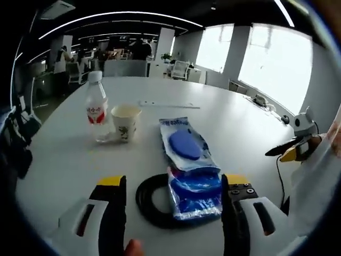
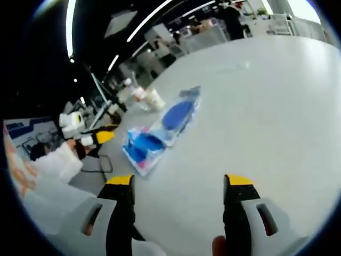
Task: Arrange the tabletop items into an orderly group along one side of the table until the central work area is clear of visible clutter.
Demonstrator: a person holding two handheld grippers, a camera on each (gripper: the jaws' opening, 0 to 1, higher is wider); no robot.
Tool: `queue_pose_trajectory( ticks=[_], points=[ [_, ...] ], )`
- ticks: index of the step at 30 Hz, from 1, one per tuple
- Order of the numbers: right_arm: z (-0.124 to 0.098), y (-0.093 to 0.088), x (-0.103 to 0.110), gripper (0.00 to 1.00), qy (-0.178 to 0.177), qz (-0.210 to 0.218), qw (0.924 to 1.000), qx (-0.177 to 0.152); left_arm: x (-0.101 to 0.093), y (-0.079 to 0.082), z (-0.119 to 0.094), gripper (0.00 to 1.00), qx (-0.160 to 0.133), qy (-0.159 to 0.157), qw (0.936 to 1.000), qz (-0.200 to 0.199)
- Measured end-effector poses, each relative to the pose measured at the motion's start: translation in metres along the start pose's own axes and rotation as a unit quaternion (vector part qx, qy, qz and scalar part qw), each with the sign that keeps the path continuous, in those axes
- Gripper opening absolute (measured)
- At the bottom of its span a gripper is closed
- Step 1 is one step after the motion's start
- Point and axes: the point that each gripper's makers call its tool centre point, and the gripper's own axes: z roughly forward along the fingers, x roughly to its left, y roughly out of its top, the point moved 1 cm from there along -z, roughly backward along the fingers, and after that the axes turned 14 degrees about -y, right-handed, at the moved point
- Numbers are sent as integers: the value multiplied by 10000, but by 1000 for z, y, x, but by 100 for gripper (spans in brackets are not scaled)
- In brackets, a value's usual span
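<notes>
So far we judge little done: our left gripper [image 1: 173, 205] (jaws spread, holding nothing) frames the blue plastic packet [image 1: 189, 168] and black cable ring [image 1: 154, 202] at lower centre; clear water bottle [image 1: 96, 109] and paper cup [image 1: 126, 121] stand upper left on the white surface [image 1: 245, 128]. Our right gripper [image 2: 178, 205] is spread, empty.

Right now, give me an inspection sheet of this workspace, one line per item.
Surface: pale round table, mostly bare.
Job's things: water bottle upright beside paper cup; blue packet lying flat, its near end over a black ring.
Clutter: thin white strip farther back.
Grippers: left gripper open, astride the packet's near end; right gripper open over bare table.
Cables: black cable at the table's right edge.
Surroundings: office desks, chairs, bright windows, people in the distance.
</notes>
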Motion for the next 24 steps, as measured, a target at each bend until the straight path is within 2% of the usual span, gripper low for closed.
queue_pose_trajectory(
  ticks=[13,19,22,24],
  points=[
    [5,-4,3,66,103,-110,9998,138,-13,0,9,63,122,-17,9999,-11],
    [8,-2,4,66,102,-244,9994,213,-38,-5,23,55,250,-200,9994,86],
    [13,1,5,66,129,-557,9979,308,-50,-11,32,53,313,-305,9988,-199],
    [16,6,6,65,172,-671,9970,337,-49,-20,37,51,376,-177,9964,-743]
  ],
)
